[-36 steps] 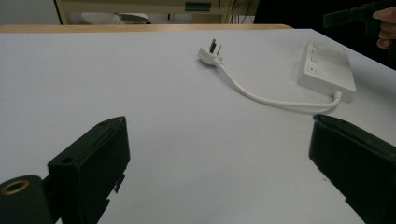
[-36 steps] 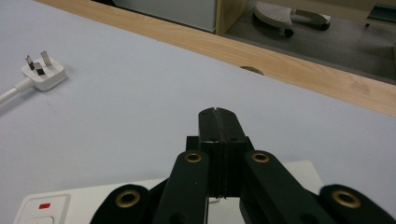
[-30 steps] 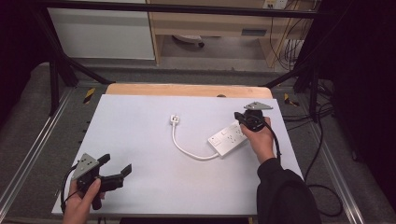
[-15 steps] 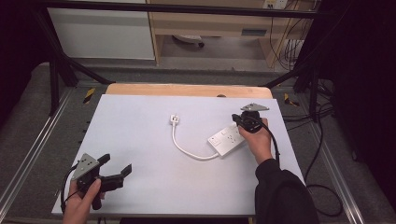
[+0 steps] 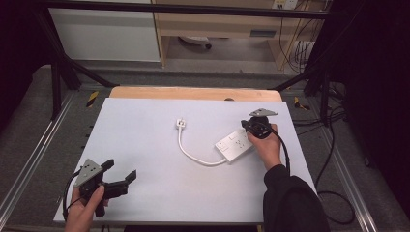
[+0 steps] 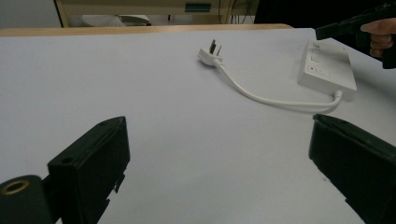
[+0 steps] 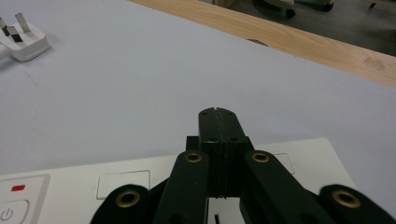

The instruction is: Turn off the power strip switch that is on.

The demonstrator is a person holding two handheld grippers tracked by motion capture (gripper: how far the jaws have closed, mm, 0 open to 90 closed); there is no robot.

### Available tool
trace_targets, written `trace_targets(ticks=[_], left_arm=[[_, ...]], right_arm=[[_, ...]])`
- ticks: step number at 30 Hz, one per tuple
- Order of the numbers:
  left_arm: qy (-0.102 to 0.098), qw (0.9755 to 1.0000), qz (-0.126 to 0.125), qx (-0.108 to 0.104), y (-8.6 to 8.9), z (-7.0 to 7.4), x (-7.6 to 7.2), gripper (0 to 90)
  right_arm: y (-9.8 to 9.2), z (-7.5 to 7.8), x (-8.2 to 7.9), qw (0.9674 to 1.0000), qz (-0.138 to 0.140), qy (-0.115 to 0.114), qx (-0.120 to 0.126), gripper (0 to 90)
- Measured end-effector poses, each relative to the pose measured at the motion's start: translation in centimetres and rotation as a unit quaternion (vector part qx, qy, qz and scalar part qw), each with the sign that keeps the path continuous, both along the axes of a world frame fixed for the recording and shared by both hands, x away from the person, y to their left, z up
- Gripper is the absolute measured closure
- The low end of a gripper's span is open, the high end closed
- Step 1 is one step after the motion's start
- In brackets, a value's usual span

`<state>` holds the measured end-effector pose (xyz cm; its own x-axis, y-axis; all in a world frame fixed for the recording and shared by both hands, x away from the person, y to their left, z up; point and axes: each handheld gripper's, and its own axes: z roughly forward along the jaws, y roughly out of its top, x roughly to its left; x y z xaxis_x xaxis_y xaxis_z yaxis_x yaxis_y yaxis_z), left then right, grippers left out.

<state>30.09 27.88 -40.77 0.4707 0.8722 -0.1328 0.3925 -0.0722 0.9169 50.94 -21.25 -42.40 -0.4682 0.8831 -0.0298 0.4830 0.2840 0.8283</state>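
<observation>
High view: right gripper [image 5: 255, 126] sat over the far right end of the white rectangular plastic power strip [image 5: 235, 145], jaws pressed together with nothing between them; whether the tips touched the strip could not be told from here. The strip lay on the right half of the white-topped counter [image 5: 145, 140], angled, its white cable [image 5: 193, 155] curving left and away to the white three-pin plug [image 5: 180, 123], which lay free near the counter's middle. Left gripper [image 5: 118, 180] was at the near left corner, well apart from the strip, jaws spread wide, holding nothing. Nothing lay between the two grippers.

Left gripper view: jaws stood far apart at the frame's sides, bare counter between them. Plug [image 6: 209, 54] pins pointed away, cable ran right to the strip [image 6: 328, 68]; the right gripper [image 6: 348, 27] hovered at the strip's far end.

Right gripper view: jaws closed flush on each other, empty, tips [image 7: 217, 122] over the strip's [image 7: 70, 186] top face. A red mark [image 7: 18, 188] and a power-symbol button [image 7: 6, 213] showed at the strip's left end; no readable writing. Plug [image 7: 24, 42] lay at upper left.
</observation>
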Motion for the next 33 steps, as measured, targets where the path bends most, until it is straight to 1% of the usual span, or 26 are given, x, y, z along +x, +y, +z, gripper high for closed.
trace_targets(ticks=[11, 25, 33], left_arm=[[0.0, 1.0, -0.001, 0.001, 0.0, 0.0, 0.0, 5.2], [0.0, 1.0, -0.001, 0.001, 0.0, 0.0, 0.0, 5.2], [0.0, 1.0, -0.001, 0.001, 0.0, 0.0, 0.0, 5.2]], right_arm=[[-0.5, -0.8, -0.2, 0.9999, -0.006, 0.01, -0.001, 90.0], [-0.6, -1.2, -0.1, 0.9999, -0.007, 0.014, -0.001, 90.0], [-0.6, -1.4, -0.2, 0.9998, -0.008, 0.016, 0.005, 90.0]])
